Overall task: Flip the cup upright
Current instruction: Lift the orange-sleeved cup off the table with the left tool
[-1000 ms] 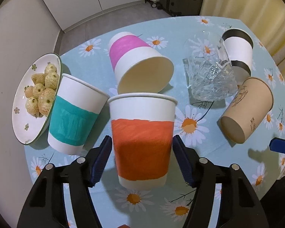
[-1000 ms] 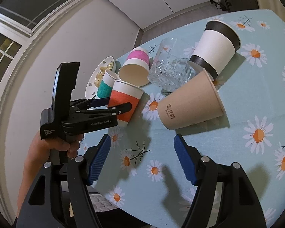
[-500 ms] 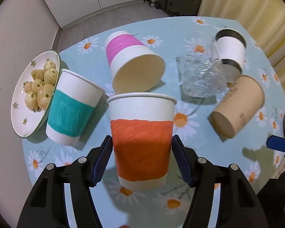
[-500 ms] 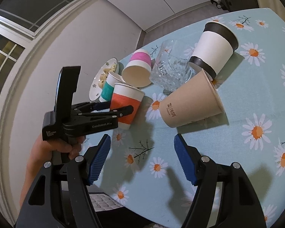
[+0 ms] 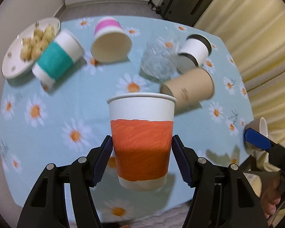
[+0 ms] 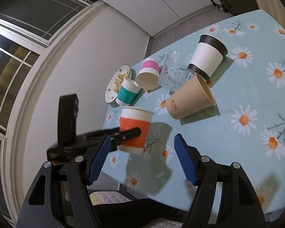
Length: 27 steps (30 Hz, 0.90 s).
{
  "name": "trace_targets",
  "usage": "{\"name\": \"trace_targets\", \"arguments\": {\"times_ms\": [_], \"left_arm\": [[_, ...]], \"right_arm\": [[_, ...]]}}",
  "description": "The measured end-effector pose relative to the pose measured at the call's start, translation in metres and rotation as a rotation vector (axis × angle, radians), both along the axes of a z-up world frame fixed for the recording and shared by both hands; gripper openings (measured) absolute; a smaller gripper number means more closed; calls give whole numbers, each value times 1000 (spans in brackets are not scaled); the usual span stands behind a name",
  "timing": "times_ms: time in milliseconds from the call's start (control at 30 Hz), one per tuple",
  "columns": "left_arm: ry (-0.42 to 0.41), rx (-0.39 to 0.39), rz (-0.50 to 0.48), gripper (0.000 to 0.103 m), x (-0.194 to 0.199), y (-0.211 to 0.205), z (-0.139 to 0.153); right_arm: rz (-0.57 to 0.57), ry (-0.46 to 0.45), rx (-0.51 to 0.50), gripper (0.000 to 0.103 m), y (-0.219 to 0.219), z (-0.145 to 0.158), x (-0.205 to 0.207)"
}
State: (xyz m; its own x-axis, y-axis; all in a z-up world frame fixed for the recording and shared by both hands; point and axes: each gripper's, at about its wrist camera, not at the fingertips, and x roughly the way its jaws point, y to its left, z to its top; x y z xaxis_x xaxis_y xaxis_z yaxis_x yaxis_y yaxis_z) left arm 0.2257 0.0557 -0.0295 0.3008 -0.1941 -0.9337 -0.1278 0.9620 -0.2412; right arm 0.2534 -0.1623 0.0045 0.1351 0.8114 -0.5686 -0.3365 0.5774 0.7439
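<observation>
Orange cup (image 5: 141, 142) upright, pinched in left gripper (image 5: 142, 156), lifted clear above counter (image 5: 47, 133); right gripper (image 6: 141, 158) spread, empty; risks crushing thin paper wall if squeezed, or tipping if released before base seats flat

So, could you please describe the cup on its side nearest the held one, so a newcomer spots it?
On the daisy tablecloth, look beside the clear glass. The plain brown paper cup lies on its side there, the only cup with no painted colour band.
</observation>
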Motion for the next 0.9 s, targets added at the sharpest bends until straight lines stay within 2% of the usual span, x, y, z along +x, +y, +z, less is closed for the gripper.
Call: {"name": "trace_targets", "arguments": {"times_ms": [500, 900], "left_arm": [[31, -69, 41, 62, -28, -65, -25], [49, -24, 59, 64, -27, -79, -36]], "right_arm": [[-45, 71, 28, 70, -53, -16, -29], [-30, 98, -4, 70, -56, -26, -35]]}}
